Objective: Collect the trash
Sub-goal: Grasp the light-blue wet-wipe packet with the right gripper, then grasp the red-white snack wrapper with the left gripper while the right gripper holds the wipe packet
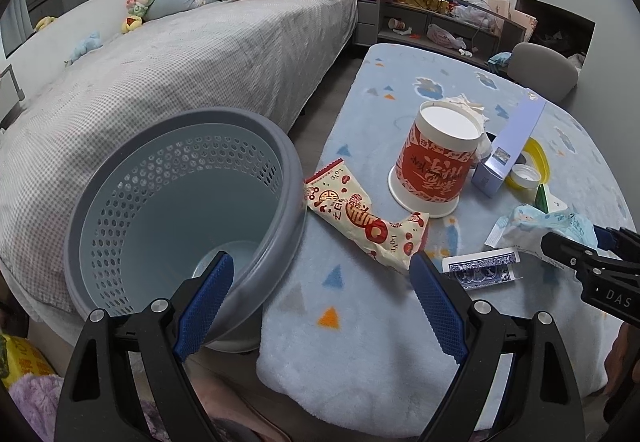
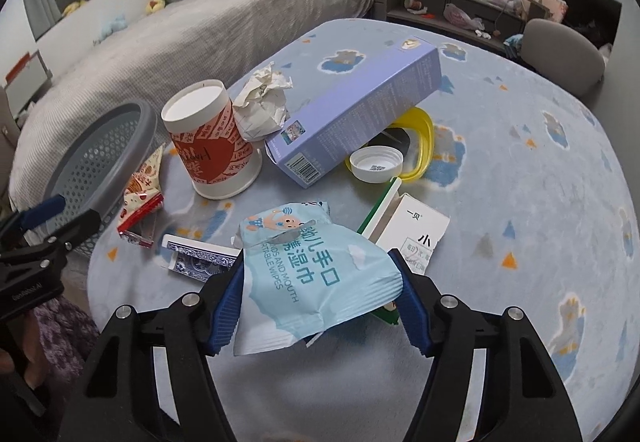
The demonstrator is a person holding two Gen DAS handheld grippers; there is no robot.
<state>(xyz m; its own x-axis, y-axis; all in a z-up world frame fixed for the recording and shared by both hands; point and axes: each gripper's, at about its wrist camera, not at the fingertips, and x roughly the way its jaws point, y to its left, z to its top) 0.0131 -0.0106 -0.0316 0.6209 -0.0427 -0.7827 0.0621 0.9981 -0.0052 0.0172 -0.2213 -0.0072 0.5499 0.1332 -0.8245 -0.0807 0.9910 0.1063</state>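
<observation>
Blue ribbed pads of the right tongs (image 2: 318, 300) press both edges of a pale-blue wet-wipes packet (image 2: 312, 274), about half spread, the packet crumpled between them just above the fleece-covered counter (image 2: 520, 170). The left tongs (image 1: 322, 302) stand wide apart with nothing between the pads, the left pad inside the rim of the tilted grey perforated wastebasket (image 1: 180, 214) at the counter's edge. A red-and-cream snack wrapper (image 1: 360, 218) lies against the basket's rim, beside an upturned red paper cup (image 1: 434, 158).
</observation>
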